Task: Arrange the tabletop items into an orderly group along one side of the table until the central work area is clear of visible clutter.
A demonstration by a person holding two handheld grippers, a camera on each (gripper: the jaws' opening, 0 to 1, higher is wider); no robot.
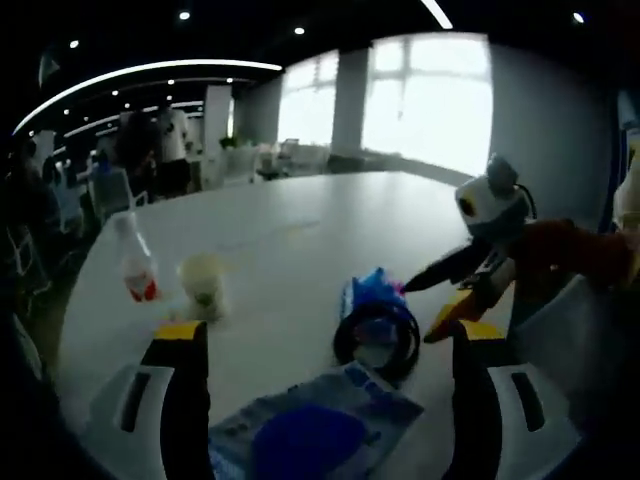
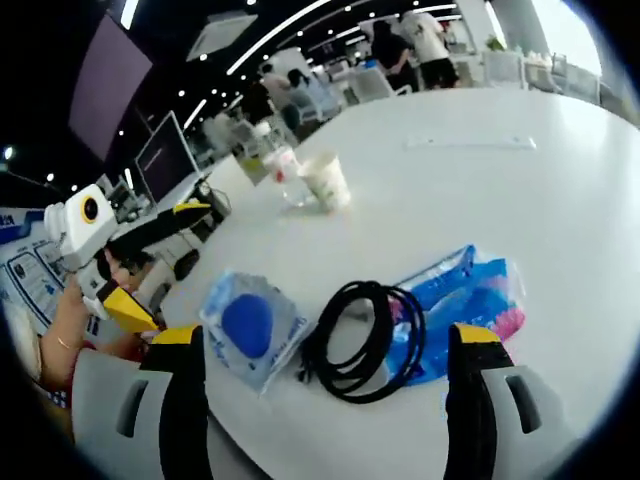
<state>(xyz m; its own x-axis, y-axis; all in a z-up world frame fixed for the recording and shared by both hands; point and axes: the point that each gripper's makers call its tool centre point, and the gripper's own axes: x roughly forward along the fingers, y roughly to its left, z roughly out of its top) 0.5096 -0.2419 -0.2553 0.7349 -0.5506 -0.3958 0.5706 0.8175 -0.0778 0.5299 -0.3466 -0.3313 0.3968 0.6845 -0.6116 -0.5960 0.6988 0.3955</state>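
A black coiled cable (image 2: 365, 340) lies partly on a blue snack packet (image 2: 465, 295). Left of it rests a clear bag holding a blue disc (image 2: 250, 325). My right gripper (image 2: 325, 340) stands open just short of the cable and holds nothing. In the left gripper view the bag with the blue disc (image 1: 310, 430) lies between the jaws of my left gripper (image 1: 328, 332), which is open and holds nothing. The cable (image 1: 378, 335) and packet (image 1: 368, 290) lie just beyond. The right gripper (image 1: 418, 310) comes in from the right, its jaws apart beside the cable.
A small bottle with a red label (image 1: 135, 262) and a pale cup (image 1: 203, 283) stand together farther along the white table (image 1: 320, 220). A hand (image 2: 60, 335) holds the left gripper (image 2: 172, 268) at the table edge. Chairs, monitors and people fill the room behind.
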